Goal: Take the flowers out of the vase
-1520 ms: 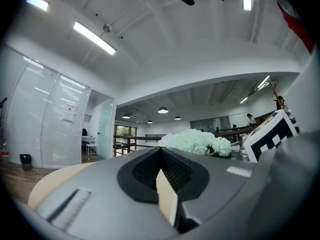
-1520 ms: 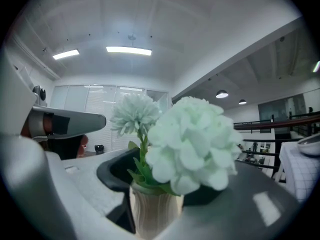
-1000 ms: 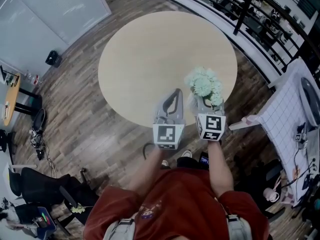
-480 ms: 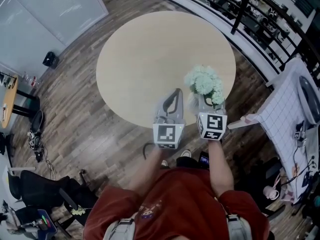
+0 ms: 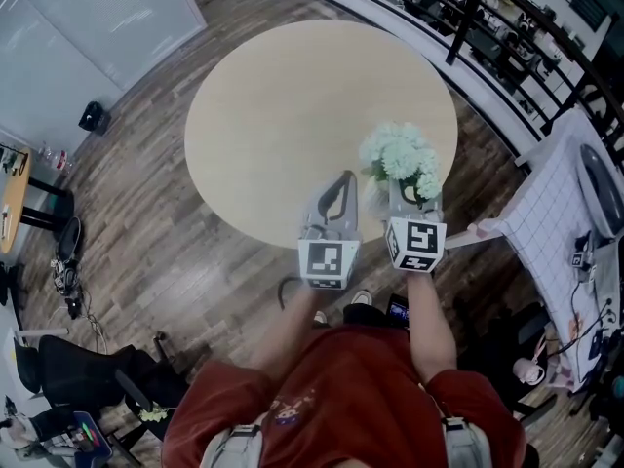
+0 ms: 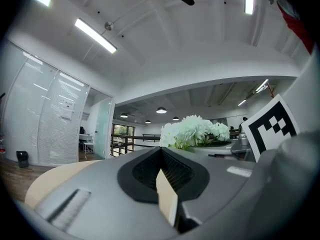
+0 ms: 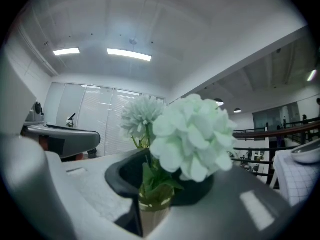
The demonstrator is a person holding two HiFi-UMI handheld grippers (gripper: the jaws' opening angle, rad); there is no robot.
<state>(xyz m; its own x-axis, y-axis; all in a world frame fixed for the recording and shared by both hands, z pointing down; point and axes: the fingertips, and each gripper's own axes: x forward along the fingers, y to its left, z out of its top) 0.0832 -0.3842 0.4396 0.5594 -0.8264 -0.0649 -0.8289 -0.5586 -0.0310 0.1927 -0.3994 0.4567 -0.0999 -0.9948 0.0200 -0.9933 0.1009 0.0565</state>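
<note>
Pale green-white flowers (image 5: 400, 157) standing in a small vase (image 7: 154, 206) at the round table's (image 5: 292, 105) near right edge, right gripper (image 5: 410, 201) pinching the vase, left gripper (image 5: 343, 180) hovering over the table's near edge, jaws pressed together.

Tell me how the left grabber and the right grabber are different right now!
The left gripper has its jaws together with nothing between them; the right gripper has its jaws closed on a small vase holding pale flowers. The left gripper's view looks out freely, while the blooms fill the right gripper's view. Both sit side by side at the near edge of the round table.
</note>
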